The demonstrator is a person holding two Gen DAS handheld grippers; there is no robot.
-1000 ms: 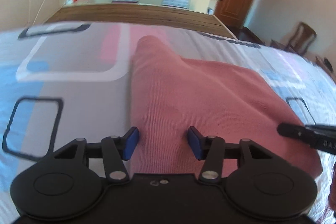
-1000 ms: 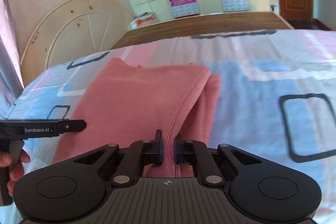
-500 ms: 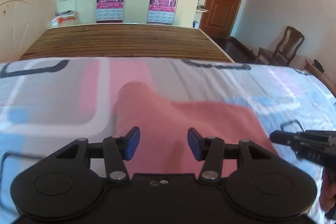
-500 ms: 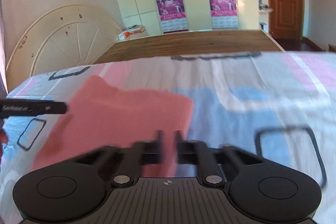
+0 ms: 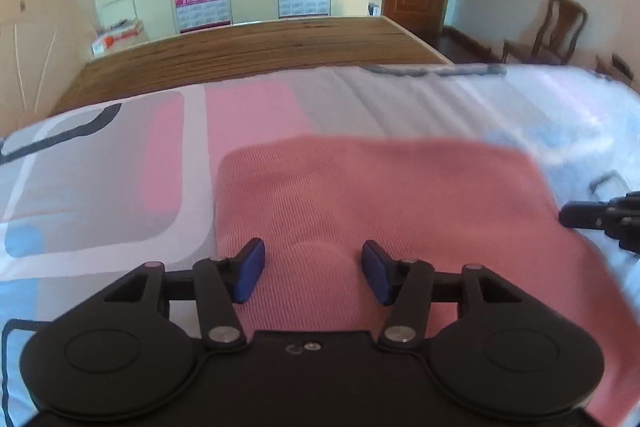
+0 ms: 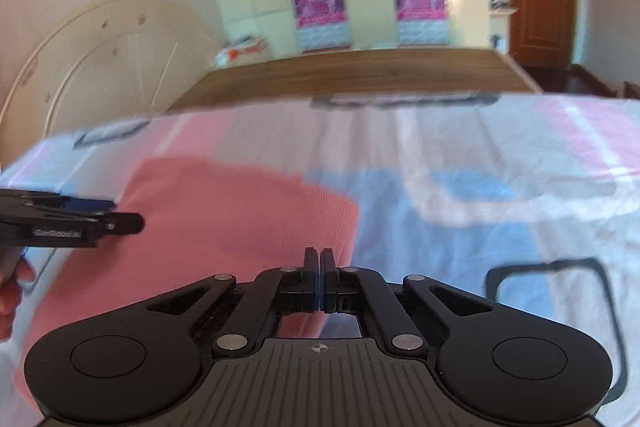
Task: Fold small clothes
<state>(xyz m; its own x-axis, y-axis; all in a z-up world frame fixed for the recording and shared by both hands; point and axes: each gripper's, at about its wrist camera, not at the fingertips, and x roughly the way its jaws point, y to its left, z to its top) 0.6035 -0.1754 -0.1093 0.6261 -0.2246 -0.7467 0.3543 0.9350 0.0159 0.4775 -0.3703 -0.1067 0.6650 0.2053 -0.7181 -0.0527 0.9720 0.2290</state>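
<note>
Pink knit garment [image 5: 380, 195] spread on a patterned bedsheet [image 5: 100, 187], lying as a rough rectangle with a rounded left edge. Soft, light and limp by the look of the ribbed weave: likely to sag and drape when lifted, to crease wherever pinched, and to cling a little to the sheet rather than slide. Nothing fragile about it. Best taken at a hem or corner, pinching through every layer at once so that the fold does not come apart, and at two spread points so that the edge stays straight.

Left gripper [image 5: 312, 271] about half open, blue pads [image 5: 250, 275] apart and pressing on nothing, jaws just now widened further; directly ahead of and below them the near part of the cloth, with a low raised hump of knit between the two pads and the garment's left edge just outside the left pad.

Right gripper [image 6: 319, 275] fully shut, pads together, no cloth visibly caught between them; garment's right edge just below and ahead of the tips, bulk of the fabric off to their left
</note>
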